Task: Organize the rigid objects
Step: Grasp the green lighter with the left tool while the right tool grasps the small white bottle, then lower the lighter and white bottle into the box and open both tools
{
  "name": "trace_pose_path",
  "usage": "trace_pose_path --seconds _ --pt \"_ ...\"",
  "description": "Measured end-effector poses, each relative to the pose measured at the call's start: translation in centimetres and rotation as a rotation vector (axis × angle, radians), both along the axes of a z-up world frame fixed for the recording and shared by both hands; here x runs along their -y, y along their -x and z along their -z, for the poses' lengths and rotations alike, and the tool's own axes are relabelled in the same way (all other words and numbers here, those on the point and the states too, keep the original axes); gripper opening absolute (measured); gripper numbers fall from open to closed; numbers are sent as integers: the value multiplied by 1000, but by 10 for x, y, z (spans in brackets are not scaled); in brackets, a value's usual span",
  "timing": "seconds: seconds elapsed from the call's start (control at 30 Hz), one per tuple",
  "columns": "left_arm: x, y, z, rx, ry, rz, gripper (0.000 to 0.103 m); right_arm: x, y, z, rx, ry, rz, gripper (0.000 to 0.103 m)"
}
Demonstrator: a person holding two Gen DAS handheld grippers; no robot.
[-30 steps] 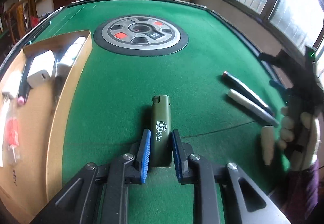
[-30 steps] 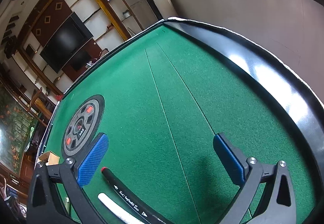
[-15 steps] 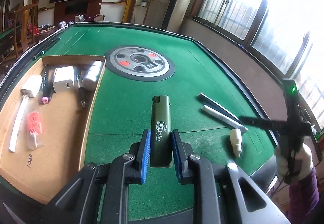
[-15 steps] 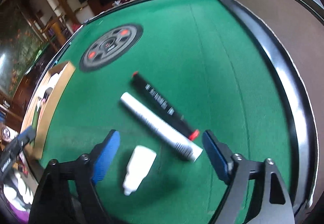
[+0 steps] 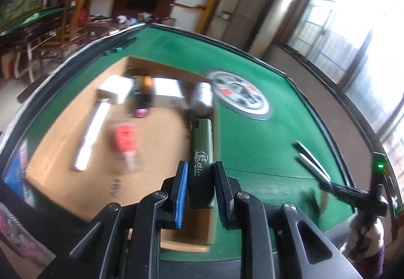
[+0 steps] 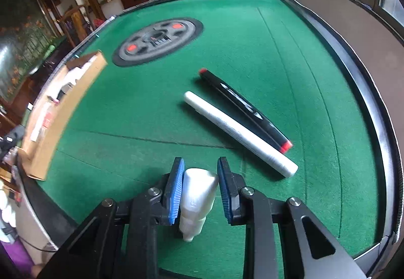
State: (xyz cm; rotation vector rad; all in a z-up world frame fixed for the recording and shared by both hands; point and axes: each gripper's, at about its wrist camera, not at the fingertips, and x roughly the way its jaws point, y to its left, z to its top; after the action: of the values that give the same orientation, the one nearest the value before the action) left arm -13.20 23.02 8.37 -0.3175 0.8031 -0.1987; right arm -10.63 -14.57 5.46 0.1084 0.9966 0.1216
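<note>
My left gripper [image 5: 200,173] is shut on an olive-green lighter [image 5: 202,142] and holds it in the air over the right wall of the cardboard box [image 5: 156,147]. In the right wrist view, my right gripper [image 6: 200,170] has its jaws closing on a small white bottle [image 6: 198,193]. Both blue pads sit against its sides, low over the green felt. A white marker [image 6: 237,132] and a black marker with red ends [image 6: 242,107] lie side by side on the felt just beyond it.
The box [image 6: 63,112] stands at the table's left and holds white adapters, a white stick, a red packet and a silver can [image 5: 202,97]. A round grey dial [image 6: 156,41] sits mid-table. A raised black rim [image 6: 373,112] borders the felt.
My left gripper carried the lighter leftward from over the felt to over the box. My right gripper swung down from wide open over the markers and closed around the white bottle.
</note>
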Motion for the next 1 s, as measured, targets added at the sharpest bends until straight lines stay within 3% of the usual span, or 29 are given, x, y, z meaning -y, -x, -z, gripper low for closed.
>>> trace_pose_path --seconds 0.17,0.43,0.63,0.73,0.87,1.0 --pt "-32 -9 23 -80 4 -91 21 -46 -14 -23 36 -48 -132 26" --pt "-20 -50 38 -183 16 -60 21 -143 -40 -49 36 -134 -350 26" --pt "-34 -75 39 -189 -4 -152 21 -210 -72 -49 -26 -176 -448 26" --pt "-45 -76 39 -159 10 -171 28 -239 -94 -37 -72 -158 -460 26" --pt "-67 -55 32 -136 128 -195 52 -261 -119 -13 -146 -141 -447 26" --pt "-87 -26 16 -62 160 -245 61 -277 -136 2 -177 -139 -430 26"
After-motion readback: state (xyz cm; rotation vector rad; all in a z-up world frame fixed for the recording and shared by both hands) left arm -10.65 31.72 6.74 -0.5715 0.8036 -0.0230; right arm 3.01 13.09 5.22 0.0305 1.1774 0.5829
